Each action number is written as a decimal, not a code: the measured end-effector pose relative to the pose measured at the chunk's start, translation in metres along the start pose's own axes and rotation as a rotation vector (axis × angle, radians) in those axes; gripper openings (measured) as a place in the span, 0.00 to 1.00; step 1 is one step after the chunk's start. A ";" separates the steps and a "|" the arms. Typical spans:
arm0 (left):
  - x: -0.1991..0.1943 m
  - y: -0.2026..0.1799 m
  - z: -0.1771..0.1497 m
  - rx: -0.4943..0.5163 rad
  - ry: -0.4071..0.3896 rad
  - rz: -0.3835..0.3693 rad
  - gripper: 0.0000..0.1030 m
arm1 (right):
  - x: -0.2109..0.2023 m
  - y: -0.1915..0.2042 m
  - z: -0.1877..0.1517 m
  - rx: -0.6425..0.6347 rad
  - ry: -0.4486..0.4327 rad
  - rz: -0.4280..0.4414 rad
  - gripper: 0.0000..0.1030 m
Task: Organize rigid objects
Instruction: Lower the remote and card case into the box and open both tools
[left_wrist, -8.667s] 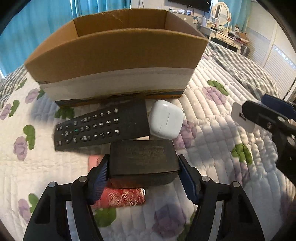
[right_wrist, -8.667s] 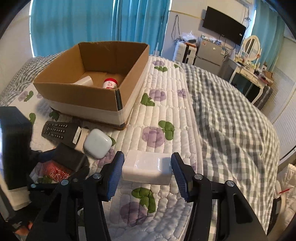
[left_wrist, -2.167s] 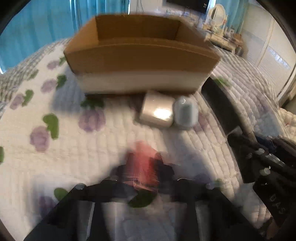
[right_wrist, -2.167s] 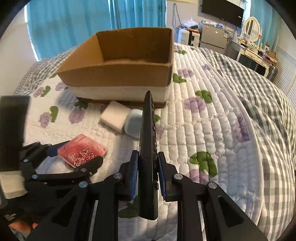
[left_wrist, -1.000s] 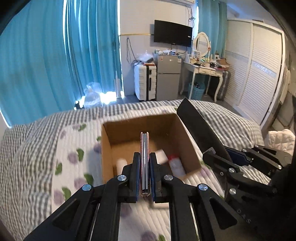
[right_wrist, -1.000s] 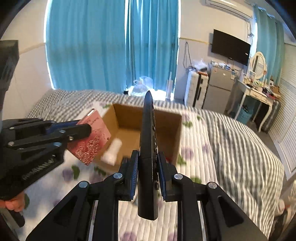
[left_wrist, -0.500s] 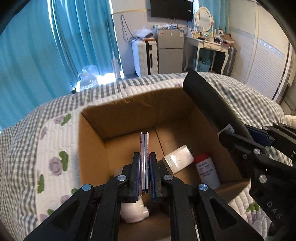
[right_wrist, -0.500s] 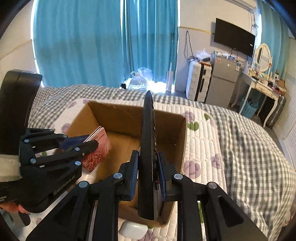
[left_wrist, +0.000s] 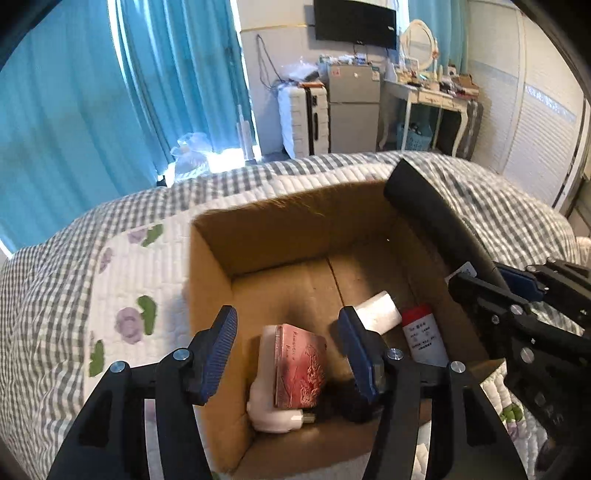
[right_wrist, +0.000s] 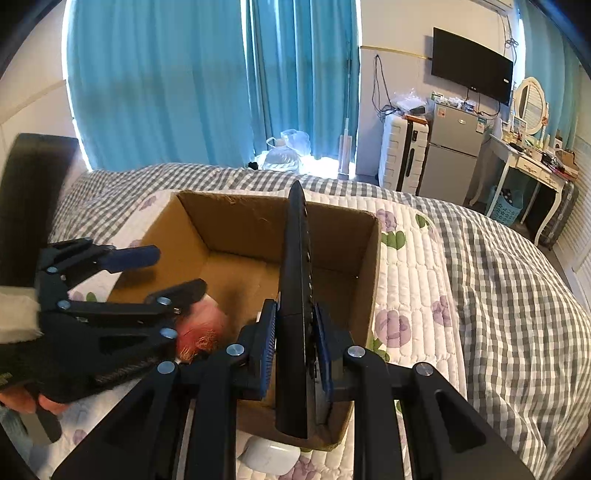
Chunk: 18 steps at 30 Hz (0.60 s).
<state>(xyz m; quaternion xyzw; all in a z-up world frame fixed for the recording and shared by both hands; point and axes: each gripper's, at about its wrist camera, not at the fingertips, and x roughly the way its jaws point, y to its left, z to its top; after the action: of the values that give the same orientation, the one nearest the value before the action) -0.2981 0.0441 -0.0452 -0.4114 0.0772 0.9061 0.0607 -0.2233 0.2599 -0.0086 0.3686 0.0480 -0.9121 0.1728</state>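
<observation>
I see the cardboard box (left_wrist: 210, 295) sitting on the bed (left_wrist: 122, 280). Inside it, the patterned booklet (left_wrist: 299, 365) lies on top of the plug adapter (left_wrist: 264, 406) near the left wall; right of them lie the foam block (left_wrist: 378, 312) and the small bottle (left_wrist: 421, 334), side by side. The remote (right_wrist: 295, 295) stands on edge over the box's near-right corner. The earbud case (right_wrist: 269, 458) lies on the bed just in front of the box.
</observation>
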 end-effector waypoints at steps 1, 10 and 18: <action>-0.003 0.003 -0.001 -0.005 -0.006 0.003 0.59 | 0.000 0.001 0.000 0.003 -0.002 0.002 0.18; -0.011 0.034 -0.012 -0.070 -0.066 0.040 0.60 | 0.045 0.011 -0.004 -0.010 0.064 0.033 0.18; -0.024 0.036 -0.016 -0.075 -0.098 0.026 0.60 | 0.050 0.020 -0.005 0.002 0.045 0.061 0.20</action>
<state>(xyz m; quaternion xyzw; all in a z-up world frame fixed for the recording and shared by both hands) -0.2764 0.0043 -0.0343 -0.3673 0.0455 0.9283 0.0371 -0.2467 0.2286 -0.0461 0.3902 0.0399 -0.8981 0.1991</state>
